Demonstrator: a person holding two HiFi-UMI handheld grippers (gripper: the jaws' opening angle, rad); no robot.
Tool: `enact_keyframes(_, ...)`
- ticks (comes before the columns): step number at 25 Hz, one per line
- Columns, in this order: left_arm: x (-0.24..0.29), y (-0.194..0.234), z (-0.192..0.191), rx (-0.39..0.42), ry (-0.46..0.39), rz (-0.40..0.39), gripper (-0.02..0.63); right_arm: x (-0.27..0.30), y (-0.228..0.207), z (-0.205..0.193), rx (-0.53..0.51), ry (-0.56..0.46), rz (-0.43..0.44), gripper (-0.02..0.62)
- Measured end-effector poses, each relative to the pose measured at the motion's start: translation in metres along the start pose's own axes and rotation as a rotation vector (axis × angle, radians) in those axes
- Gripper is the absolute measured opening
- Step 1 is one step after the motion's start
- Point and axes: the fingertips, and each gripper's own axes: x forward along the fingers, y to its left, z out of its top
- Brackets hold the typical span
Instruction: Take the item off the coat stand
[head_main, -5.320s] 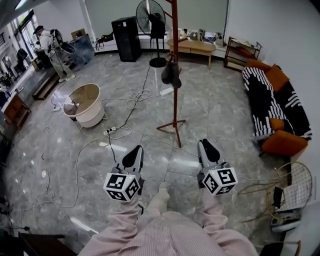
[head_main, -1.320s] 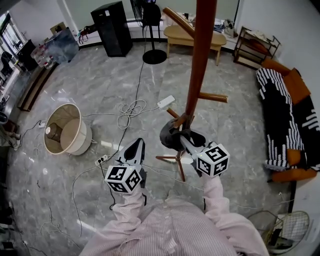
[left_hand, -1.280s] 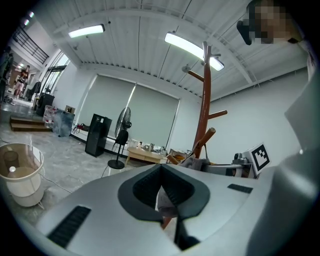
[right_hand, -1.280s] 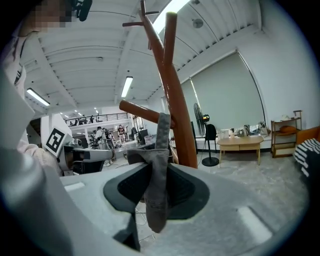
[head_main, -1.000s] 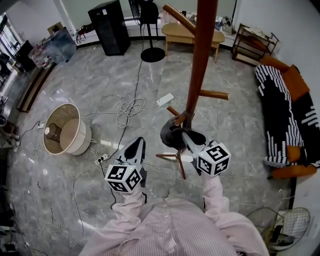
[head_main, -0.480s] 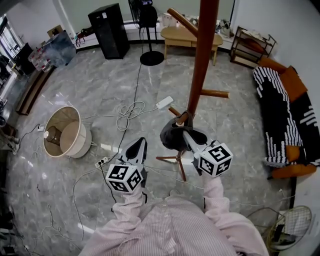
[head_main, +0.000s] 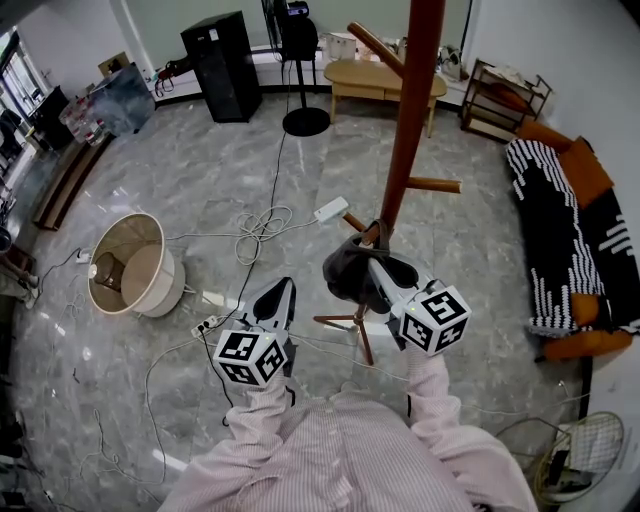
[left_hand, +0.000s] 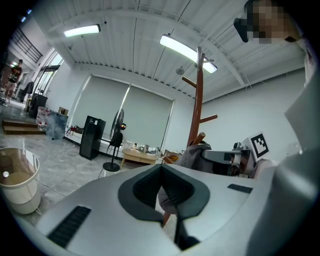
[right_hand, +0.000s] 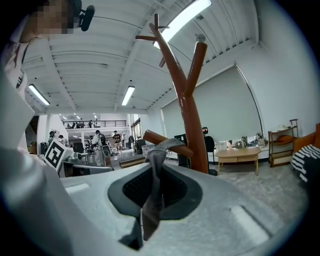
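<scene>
no readable text, no labels or brands, no numbers, no signs

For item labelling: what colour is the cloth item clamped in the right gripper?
Plain dark grey; the item shows best in the right gripper view.

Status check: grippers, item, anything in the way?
Right gripper shut on grey cloth item. Left gripper shut, empty. Item draped over a peg of the coat stand, not yet off. Only snag: peg slants up.
</scene>
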Motion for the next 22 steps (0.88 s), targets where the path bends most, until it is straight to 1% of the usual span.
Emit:
enact_keyframes(12,-0.017,-0.003,0.008,0.010,-0.023,-0.006,0.002,-0.005,0.026,0.020,-0.044,-0.039,0.022,0.026)
enact_keyframes(22,-0.037,0.003,0.014,0.023,-0.030,0.005,0.002,-0.004,0.050,0.028,-0.076,-0.057,0.037,0.025)
